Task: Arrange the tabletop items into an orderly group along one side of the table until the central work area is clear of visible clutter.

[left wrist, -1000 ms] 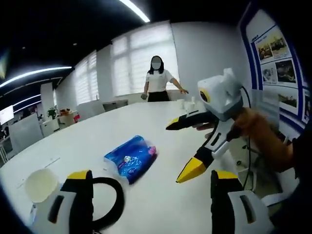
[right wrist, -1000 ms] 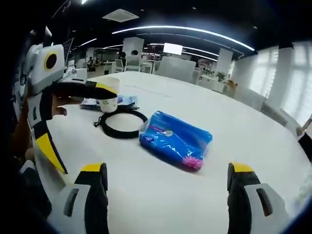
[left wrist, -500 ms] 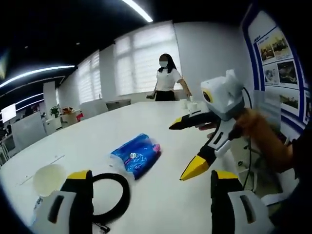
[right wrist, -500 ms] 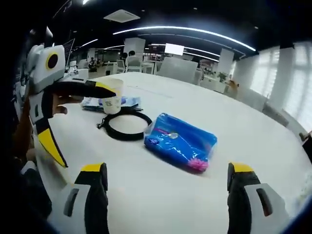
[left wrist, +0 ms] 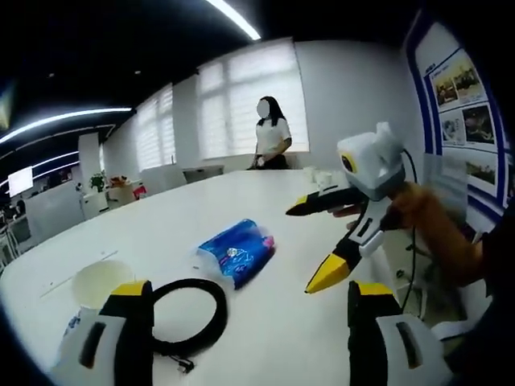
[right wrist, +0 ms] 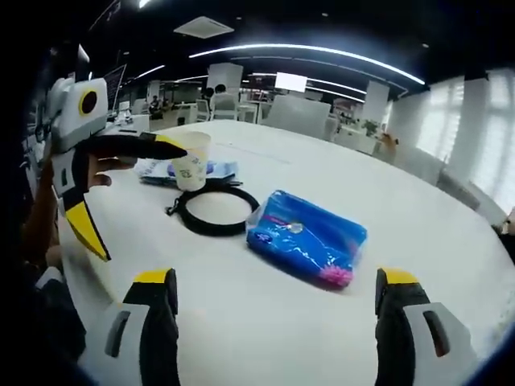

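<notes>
Glossy blue pouch, coiled black cable

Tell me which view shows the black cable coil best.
The right gripper view: the black cable coil lies whole on the white table. In the left gripper view its near-left part hides behind the left gripper's finger.

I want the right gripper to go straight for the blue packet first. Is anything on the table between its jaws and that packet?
Nothing visible. In the right gripper view, only bare white table lies between the open right gripper and the blue packet. The black cable coil and paper cup sit beyond and to the left; the left gripper hangs at the far left.
</notes>
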The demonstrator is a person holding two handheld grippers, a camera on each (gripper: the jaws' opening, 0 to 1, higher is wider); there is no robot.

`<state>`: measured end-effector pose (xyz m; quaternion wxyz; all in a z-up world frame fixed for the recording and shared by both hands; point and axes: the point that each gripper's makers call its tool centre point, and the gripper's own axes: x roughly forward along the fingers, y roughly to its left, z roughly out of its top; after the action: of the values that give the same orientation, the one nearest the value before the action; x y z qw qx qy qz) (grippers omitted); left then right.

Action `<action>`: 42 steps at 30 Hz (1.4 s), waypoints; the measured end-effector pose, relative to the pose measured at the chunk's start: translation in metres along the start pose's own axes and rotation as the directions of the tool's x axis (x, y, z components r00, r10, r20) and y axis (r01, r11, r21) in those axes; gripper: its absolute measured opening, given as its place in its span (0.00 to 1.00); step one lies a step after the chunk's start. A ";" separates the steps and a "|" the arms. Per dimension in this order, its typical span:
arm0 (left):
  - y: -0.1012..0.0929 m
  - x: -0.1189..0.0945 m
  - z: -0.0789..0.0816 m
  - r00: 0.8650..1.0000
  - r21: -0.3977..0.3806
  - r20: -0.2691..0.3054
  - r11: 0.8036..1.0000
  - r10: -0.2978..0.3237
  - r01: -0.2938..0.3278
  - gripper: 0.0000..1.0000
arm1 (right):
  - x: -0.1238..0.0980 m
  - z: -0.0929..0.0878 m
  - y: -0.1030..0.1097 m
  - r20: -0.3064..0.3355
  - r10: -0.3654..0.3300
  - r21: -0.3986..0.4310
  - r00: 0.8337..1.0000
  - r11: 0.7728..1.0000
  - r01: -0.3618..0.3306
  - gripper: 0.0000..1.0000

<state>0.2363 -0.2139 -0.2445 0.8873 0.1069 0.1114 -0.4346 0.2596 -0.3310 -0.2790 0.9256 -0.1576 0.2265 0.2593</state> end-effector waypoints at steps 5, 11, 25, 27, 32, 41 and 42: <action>0.007 -0.009 -0.004 1.000 -0.009 0.006 1.000 0.017 -0.017 1.00 | 0.002 0.002 0.006 0.003 0.011 -0.003 1.000 1.000 -0.011 0.99; 0.017 -0.017 -0.010 0.999 -0.030 0.013 0.999 0.033 -0.033 1.00 | 0.004 0.004 0.009 0.005 0.019 -0.007 1.000 1.000 -0.019 0.97; 0.024 -0.039 -0.014 0.998 -0.054 0.041 0.997 0.056 -0.054 1.00 | 0.007 0.007 0.022 0.002 0.028 -0.017 1.000 0.999 -0.028 0.97; 0.027 -0.042 -0.015 0.997 -0.058 0.042 0.997 0.062 -0.060 1.00 | 0.008 0.008 0.024 0.002 0.032 -0.015 0.999 0.999 -0.032 0.97; 0.032 -0.048 -0.018 0.996 -0.063 0.041 0.995 0.077 -0.074 1.00 | 0.009 0.011 0.026 0.005 0.039 -0.022 0.999 0.999 -0.039 0.96; 0.043 -0.062 -0.024 0.994 -0.076 0.045 0.992 0.101 -0.097 1.00 | 0.010 0.018 0.028 0.011 0.049 -0.035 0.999 0.998 -0.049 0.95; 0.042 -0.064 -0.026 0.993 -0.076 0.044 0.992 0.106 -0.103 1.00 | 0.011 0.018 0.029 0.012 0.050 -0.035 0.999 0.998 -0.050 0.95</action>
<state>0.2292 -0.1337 -0.2465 0.9146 0.0695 0.1003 -0.3856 0.2577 -0.2952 -0.2738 0.9173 -0.1662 0.2201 0.2871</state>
